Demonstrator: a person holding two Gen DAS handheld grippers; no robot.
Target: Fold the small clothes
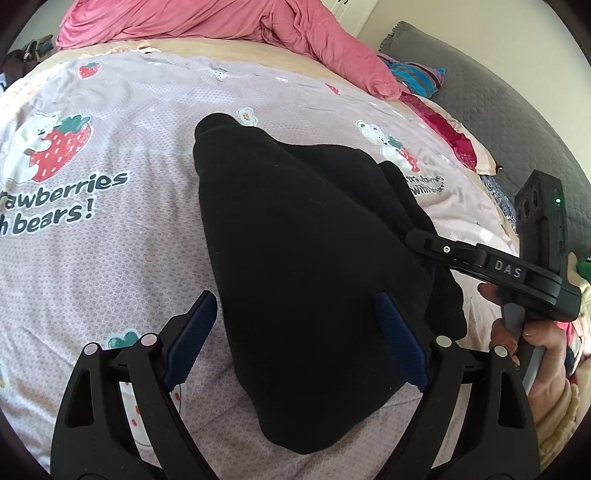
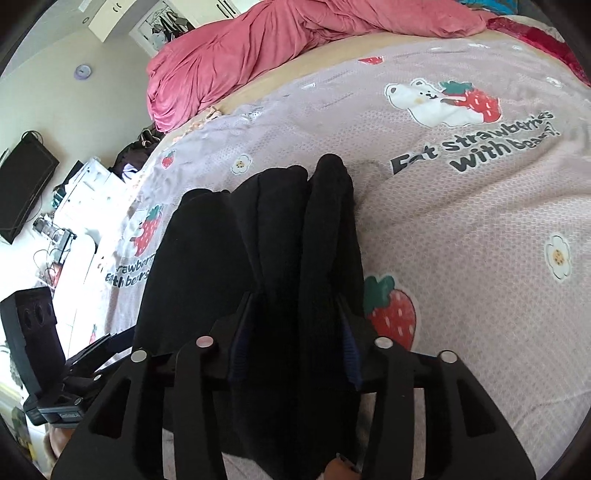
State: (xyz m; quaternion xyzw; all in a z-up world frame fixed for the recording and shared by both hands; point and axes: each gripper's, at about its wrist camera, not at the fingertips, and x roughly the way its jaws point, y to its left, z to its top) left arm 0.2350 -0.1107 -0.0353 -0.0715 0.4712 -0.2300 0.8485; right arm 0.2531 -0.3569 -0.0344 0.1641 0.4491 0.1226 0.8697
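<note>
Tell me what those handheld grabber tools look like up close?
Each gripper, left and right, is a black plastic frame with cut-out slots and round silver pins at the joints. The fingers carry dark blue ribbed pads. In the left wrist view, the right tool shows white "DAS" lettering, a grey trigger, and a black block with a green light. A cream fuzzy sleeve shows.

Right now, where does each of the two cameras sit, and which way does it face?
Left wrist: on the left gripper, looking down over the black garment on the bedspread; shows its open fingers, plus the right gripper and hand.
Right wrist: on the right gripper, looking down along the garment; its fingers flank a fold.
Shared: garment, bedspread, pink blanket.
</note>
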